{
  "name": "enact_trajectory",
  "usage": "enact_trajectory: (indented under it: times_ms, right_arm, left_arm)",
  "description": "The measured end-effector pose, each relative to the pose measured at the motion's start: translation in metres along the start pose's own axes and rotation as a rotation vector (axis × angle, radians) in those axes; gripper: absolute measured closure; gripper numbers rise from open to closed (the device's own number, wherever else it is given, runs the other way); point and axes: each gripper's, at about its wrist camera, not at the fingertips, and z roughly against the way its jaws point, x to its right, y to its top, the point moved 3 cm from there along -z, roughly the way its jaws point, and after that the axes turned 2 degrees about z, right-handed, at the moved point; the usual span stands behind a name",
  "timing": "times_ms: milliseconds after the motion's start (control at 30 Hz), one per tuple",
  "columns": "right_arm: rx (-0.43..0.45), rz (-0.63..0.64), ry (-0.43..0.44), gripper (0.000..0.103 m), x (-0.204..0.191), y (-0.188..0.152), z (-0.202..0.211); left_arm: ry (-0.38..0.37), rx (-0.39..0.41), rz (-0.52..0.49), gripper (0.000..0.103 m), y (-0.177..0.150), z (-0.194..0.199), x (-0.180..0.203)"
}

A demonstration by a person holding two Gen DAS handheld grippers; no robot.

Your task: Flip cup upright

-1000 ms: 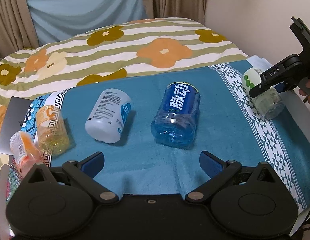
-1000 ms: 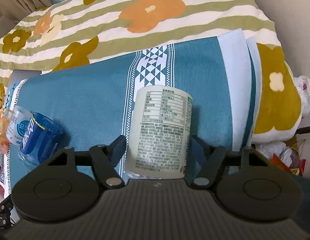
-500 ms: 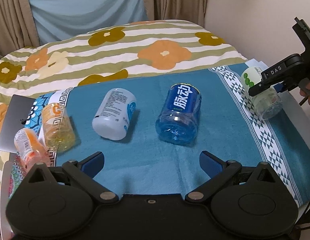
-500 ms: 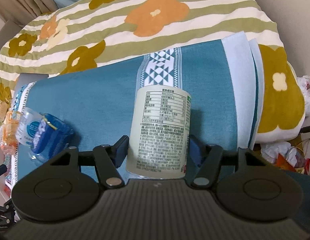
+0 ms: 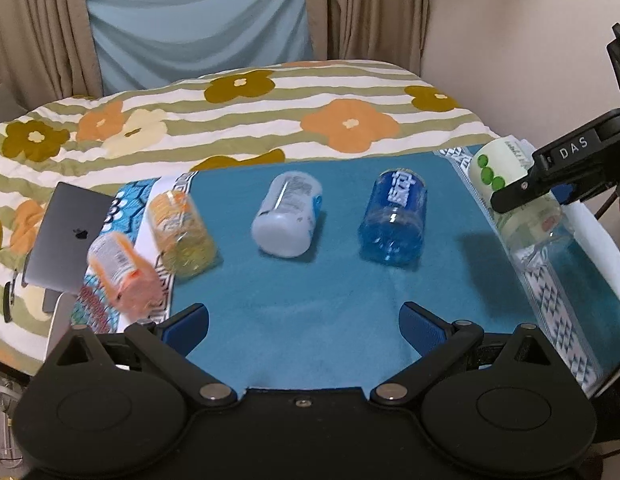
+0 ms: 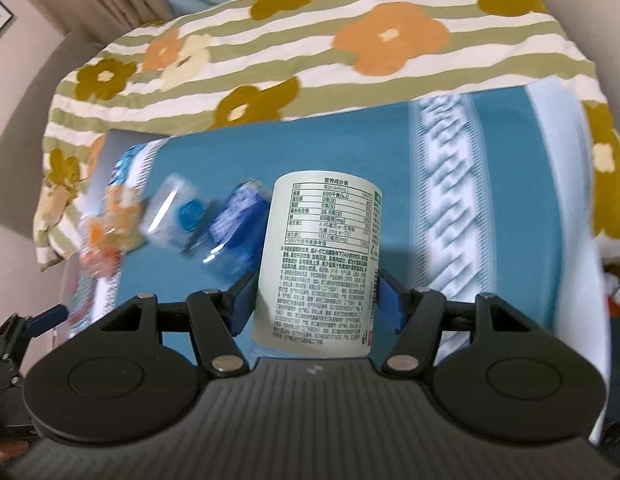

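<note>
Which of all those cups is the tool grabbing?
The pale green-labelled cup on the far right, squeezed by the right tool. The blue, white and two orange ones lie untouched on the towel.

Pale green-white labelled cup [image 6: 321, 256] with dense printed text and a nutrition table, three green dots on its side [image 5: 505, 184], clear plastic lower part, tilted off upright, raised over the blue cloth's patterned right edge

Premises: a home bedroom. A bed [image 5: 270, 128] with a flowered quilt is present. Curtains [image 5: 42, 36] hang behind it.
</note>
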Motion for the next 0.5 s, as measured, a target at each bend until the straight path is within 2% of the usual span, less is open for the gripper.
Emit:
enact_trajectory:
  times_ms: [233, 500]
  right_arm:
    - [-0.049, -0.018, 0.036, 0.025, -0.054, -0.046, -0.02]
    - [-0.108, -0.058, 0.015, 0.025, -0.082, -0.084, -0.056]
  left_arm:
    - [-0.022, -0.015, 0.03, 0.0, -0.022, 0.011, -0.027]
    - [-0.048, -0.046, 0.039, 0.0, -0.044, 0.014, -0.049]
